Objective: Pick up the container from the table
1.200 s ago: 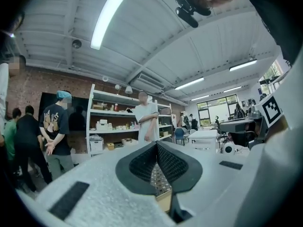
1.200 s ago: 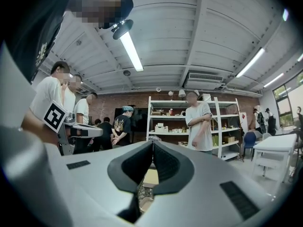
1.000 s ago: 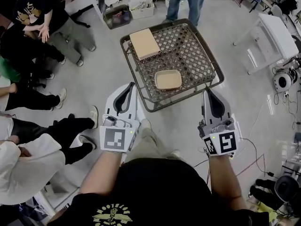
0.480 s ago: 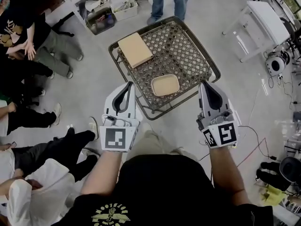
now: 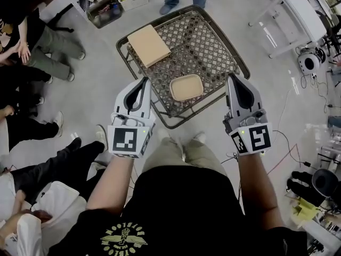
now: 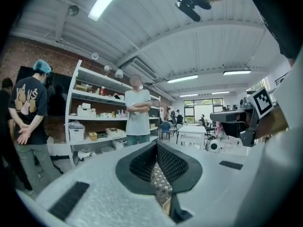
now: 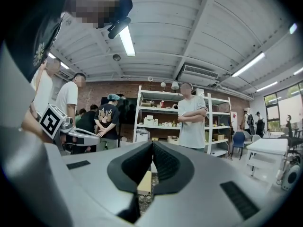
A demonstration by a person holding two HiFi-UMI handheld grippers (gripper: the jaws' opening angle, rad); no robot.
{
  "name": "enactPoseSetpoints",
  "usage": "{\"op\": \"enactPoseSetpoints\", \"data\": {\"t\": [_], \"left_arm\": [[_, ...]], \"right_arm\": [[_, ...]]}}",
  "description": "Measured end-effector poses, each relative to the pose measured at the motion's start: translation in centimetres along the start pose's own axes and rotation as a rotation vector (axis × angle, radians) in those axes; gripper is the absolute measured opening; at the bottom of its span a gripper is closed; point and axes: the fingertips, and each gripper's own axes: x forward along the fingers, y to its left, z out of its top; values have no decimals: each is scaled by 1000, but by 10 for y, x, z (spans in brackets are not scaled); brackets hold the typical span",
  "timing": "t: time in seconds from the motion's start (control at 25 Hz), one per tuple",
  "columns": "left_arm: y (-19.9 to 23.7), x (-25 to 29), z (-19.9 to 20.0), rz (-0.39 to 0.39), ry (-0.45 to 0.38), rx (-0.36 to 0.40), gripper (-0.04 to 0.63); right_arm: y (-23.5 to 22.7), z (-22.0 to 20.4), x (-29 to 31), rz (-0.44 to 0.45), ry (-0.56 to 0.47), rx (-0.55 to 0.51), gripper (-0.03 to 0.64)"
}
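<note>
Container [image 5: 186,87] on lattice table [image 5: 216,49]

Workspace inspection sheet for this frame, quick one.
Surface: lattice table, metal frame.
Job's things: container on the table near its front edge, untouched.
Clutter: flat box at the table's far left corner.
Grippers: left gripper and right gripper both shut, empty, either side of the container.
Cables: red cable on the floor at right.
Surroundings: people at left; white table at right.
</note>
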Motion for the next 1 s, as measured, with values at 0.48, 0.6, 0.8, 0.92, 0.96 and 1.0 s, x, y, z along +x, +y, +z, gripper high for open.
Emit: {"op": "enactPoseSetpoints", "data": {"t": [0.48, 0.6, 0.8, 0.92, 0.96, 1.0], "left_arm": [[-11, 25, -37, 38, 91, -63, 9], [-14, 31, -49, 58, 119, -89, 9], [-26, 38, -65, 88, 159, -87, 9], [-32, 41, -78, 100, 180, -103, 9], [-34, 42, -84, 103, 192, -110, 9], [-36, 43, -90, 104, 204, -119, 9]], "right_arm": [[-28, -40, 21, 76, 54, 30, 11], [-34, -50, 25, 106, 72, 39, 11], [-45, -68, 29, 145, 106, 48, 11], [-49, -83, 34, 163, 139, 53, 11], [-49, -89, 35, 169, 151, 54, 11], [-49, -95, 37, 175, 163, 55, 11]]}}
